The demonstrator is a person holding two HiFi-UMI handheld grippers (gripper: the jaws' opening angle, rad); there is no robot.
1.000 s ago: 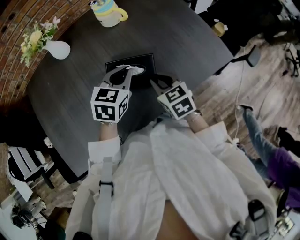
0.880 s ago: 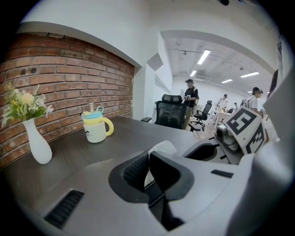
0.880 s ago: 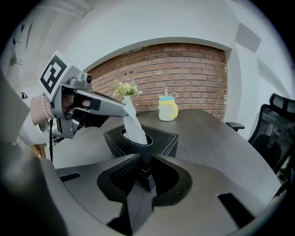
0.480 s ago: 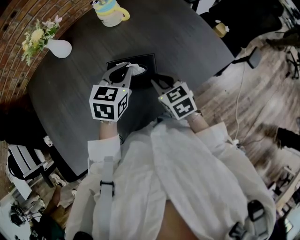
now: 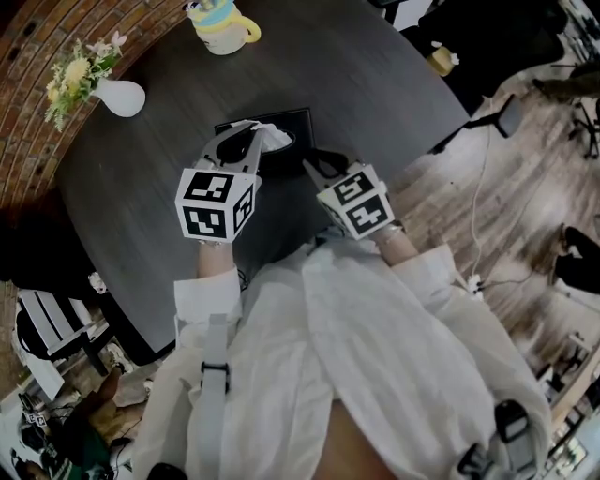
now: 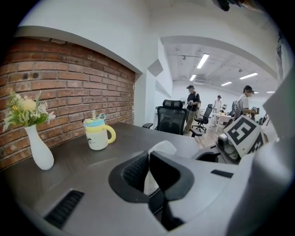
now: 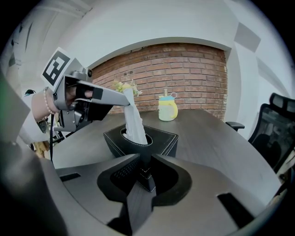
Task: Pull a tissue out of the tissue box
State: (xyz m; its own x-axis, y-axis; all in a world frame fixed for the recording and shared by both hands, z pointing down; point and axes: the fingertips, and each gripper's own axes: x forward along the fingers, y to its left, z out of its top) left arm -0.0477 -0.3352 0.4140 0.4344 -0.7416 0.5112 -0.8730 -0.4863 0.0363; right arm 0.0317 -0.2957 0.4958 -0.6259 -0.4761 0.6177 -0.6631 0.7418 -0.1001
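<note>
Pinching tissue (image 7: 134,120) tight between closed jaws, left gripper (image 6: 148,156) is holding it stretched up out of black tissue box (image 7: 162,138) slot. Right gripper (image 7: 144,167) is clamping box's near corner. Box is sitting on dark table (image 5: 375,84), well apart from mug (image 5: 223,26) and vase (image 5: 122,97).

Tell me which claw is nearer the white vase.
Left. The left claw, shut on the tissue, is over the side of the tissue box facing the white vase; the right claw grips the box's farther corner.
</note>
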